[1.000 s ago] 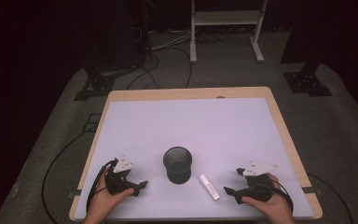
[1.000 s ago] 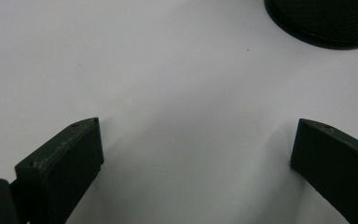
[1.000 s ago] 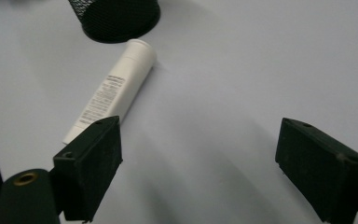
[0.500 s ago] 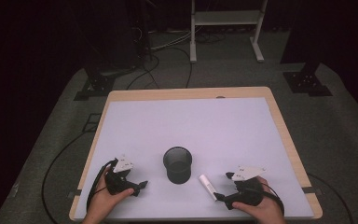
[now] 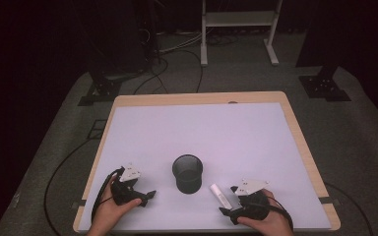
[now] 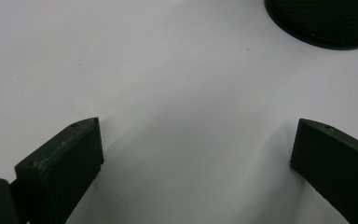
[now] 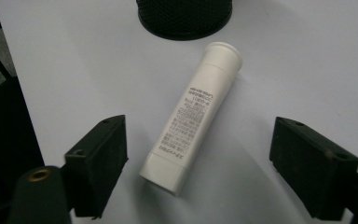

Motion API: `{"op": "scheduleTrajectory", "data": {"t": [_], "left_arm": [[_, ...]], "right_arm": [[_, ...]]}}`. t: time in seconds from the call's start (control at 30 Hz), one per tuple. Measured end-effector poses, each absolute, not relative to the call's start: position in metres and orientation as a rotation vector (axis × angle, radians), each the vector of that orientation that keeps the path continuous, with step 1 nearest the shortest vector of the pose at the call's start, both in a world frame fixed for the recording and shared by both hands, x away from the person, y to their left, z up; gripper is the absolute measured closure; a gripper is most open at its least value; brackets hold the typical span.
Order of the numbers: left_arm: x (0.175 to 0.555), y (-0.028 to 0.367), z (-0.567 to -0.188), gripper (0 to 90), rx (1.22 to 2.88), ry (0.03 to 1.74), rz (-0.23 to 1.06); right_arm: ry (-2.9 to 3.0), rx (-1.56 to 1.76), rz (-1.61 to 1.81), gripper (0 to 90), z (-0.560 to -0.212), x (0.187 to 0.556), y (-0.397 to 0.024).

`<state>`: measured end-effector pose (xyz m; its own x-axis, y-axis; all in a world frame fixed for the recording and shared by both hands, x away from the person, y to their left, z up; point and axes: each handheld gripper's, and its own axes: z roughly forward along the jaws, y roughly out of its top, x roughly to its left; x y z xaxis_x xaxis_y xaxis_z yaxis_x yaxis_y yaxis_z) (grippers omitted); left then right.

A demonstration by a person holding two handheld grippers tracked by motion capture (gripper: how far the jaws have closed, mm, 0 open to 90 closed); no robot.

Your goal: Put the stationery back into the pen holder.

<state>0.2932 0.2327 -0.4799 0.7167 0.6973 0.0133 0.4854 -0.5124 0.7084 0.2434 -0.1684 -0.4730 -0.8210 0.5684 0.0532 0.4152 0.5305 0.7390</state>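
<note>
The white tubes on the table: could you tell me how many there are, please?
1. The tube lies flat on the table, just right of the black mesh cup and between the right gripper's open jaws. None seem hidden.

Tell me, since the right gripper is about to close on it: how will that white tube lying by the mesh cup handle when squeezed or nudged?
The white tube looks smooth, so it may slip between the right gripper pads. Its round cap end suggests it could roll if nudged sideways, though the flattened tail should limit that. It seems small and probably light.
</note>
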Motion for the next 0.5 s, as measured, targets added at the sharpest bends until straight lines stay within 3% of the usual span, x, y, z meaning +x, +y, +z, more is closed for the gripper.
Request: {"op": "scheduleTrajectory", "data": {"t": [0.5], "left_arm": [[0.2932,0.2328,-0.4799,1.4,2.216,0.892,0.387]], "right_arm": [[2.584,0.824,1.118,40.5,-0.4762,0.2434,-0.1685]]}}
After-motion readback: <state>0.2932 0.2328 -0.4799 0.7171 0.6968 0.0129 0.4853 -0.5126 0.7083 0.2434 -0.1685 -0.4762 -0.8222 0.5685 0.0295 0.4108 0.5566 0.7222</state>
